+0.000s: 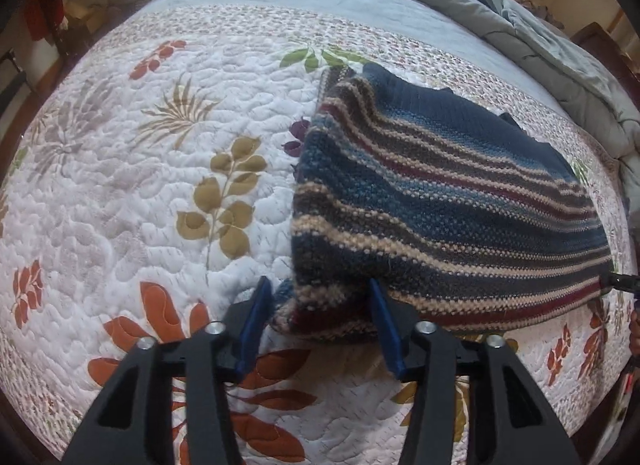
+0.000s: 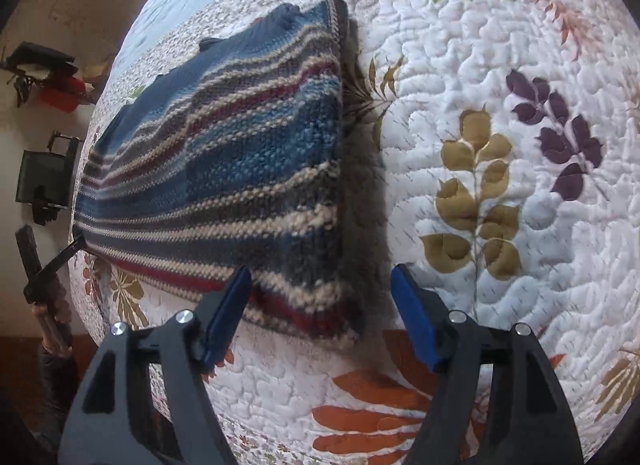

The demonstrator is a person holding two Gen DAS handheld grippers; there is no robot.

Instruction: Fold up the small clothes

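Sweater (image 1: 440, 201) lies between spread left jaws; only right-wrist view shows right jaws spread, w/ a shelf (image 2: 44, 69).

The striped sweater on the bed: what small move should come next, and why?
Probably close the right gripper on the striped sweater at its near corner. Its fingers stand open astride that corner without pinching it, while the left gripper has the other near corner between its fingers. With both corners held, the hem could be folded over.
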